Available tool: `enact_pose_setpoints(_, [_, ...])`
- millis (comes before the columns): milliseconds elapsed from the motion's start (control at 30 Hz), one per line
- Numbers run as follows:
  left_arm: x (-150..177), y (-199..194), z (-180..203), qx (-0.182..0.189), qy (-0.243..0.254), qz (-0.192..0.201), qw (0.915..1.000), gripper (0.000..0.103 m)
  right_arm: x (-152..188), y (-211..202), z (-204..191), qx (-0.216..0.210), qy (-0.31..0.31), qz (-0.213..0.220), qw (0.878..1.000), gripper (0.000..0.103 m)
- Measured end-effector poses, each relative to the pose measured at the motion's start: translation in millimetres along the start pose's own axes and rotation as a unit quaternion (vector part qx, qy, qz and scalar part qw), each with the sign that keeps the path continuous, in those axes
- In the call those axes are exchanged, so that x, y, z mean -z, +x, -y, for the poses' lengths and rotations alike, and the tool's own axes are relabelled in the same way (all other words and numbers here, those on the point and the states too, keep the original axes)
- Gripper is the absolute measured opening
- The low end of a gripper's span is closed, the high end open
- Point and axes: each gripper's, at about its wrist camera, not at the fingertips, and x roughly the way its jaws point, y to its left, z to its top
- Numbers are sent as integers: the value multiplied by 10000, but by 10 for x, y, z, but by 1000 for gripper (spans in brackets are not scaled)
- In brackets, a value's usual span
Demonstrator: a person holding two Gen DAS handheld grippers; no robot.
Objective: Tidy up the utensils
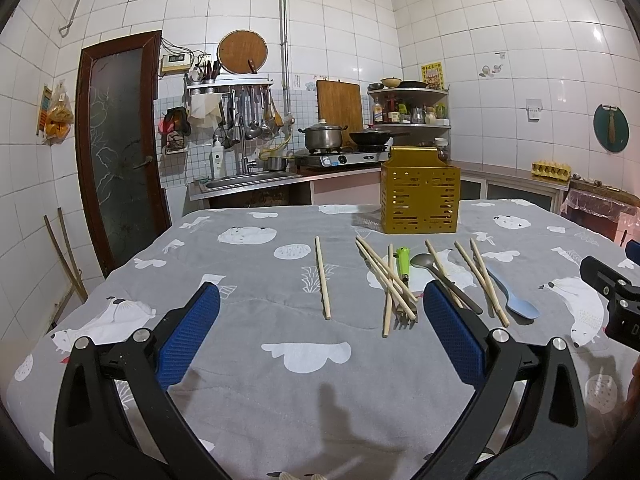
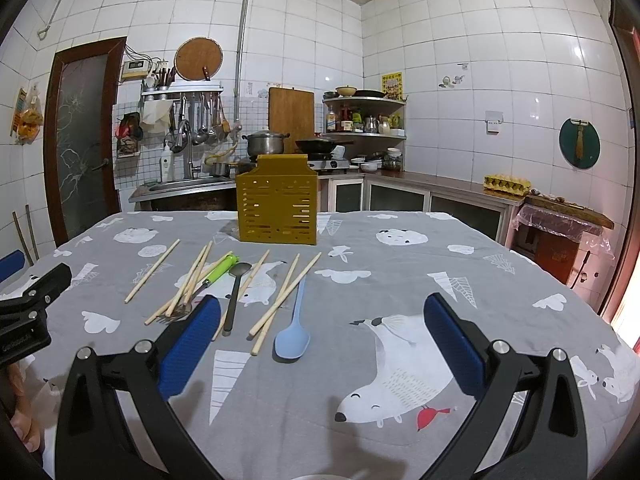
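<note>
A yellow slotted utensil holder (image 1: 421, 196) (image 2: 277, 208) stands upright at the far side of the table. In front of it lie several wooden chopsticks (image 1: 322, 276) (image 2: 152, 271), a green-handled fork (image 1: 403, 264) (image 2: 218, 272), a dark spoon (image 1: 442, 276) (image 2: 236, 292) and a light blue spoon (image 1: 510, 296) (image 2: 294, 332). My left gripper (image 1: 322, 300) hovers open, near the single chopstick. My right gripper (image 2: 322, 308) is open too, just right of the blue spoon. Nothing sits between either pair of blue fingers.
The table wears a grey cloth (image 2: 400, 264) with white bear prints. Behind it run a steel sink (image 1: 248, 180), a stove with a pot (image 1: 323, 136) and pan, a corner shelf, and a brown door (image 1: 120, 152) on the left.
</note>
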Motion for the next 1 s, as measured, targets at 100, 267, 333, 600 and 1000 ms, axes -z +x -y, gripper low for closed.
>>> enact_pose_setpoints(100, [-2,0,1,2,0,3,10000,98,0,0,1,-1,-1,1,10000,99])
enact_pose_setpoints(267, [2,-3,3,-2,1,6,10000,98,0,1,6,5,0,1,10000,99])
enact_pose_setpoints(333, [-1,-3,3,-1,2,7,10000,98,1,-1,5,3,0,4,10000,99])
enact_pose_setpoints(600, [-26,-53,26,-3,4,22,10000,98,-1,0,9,8,-6,7,10000,99])
enact_pose_setpoints(1000, [-43,-68,25,-4,0,42,10000,98,-19,4,59,17,6,14,10000,99])
